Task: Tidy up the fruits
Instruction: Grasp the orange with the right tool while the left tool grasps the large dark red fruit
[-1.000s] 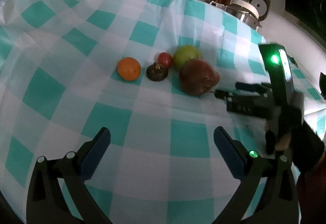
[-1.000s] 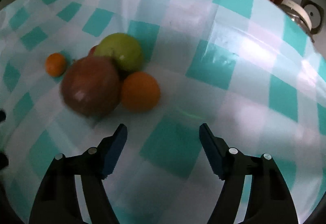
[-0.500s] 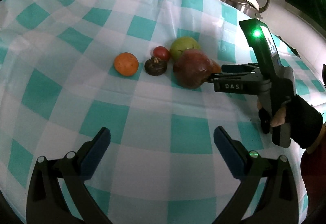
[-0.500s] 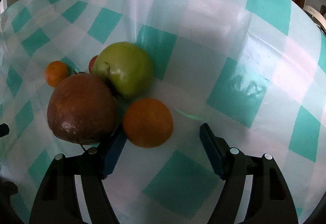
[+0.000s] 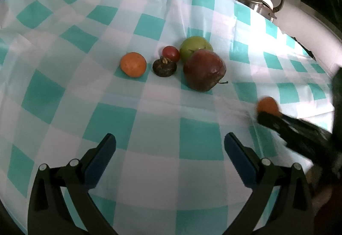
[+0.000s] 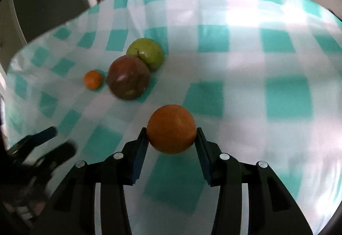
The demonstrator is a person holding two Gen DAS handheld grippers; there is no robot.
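My right gripper (image 6: pixel 171 131) has an orange (image 6: pixel 171 129) between its blue pads, which touch it on both sides as the jaws close. In the left wrist view the same orange (image 5: pixel 268 104) and right gripper (image 5: pixel 265 117) appear blurred at the right, apart from the other fruit. On the checked cloth lie a small orange (image 5: pixel 133 63), a dark round fruit (image 5: pixel 164 67), a small red fruit (image 5: pixel 170 53), a green apple (image 5: pixel 195 46) and a big dark-red fruit (image 5: pixel 204 72). My left gripper (image 5: pixel 170 138) hovers open in front of them, holding nothing.
A teal-and-white checked tablecloth (image 5: pixel 85 106) covers the table. A rice cooker (image 5: pixel 263 2) stands beyond the far right edge, with glass-door cabinets behind. In the right wrist view the left gripper (image 6: pixel 49 140) shows blurred at the lower left.
The right gripper reached the orange beside the dark-red fruit, closed on it and carried it away to the right, rolling as it went. The left gripper stayed put.
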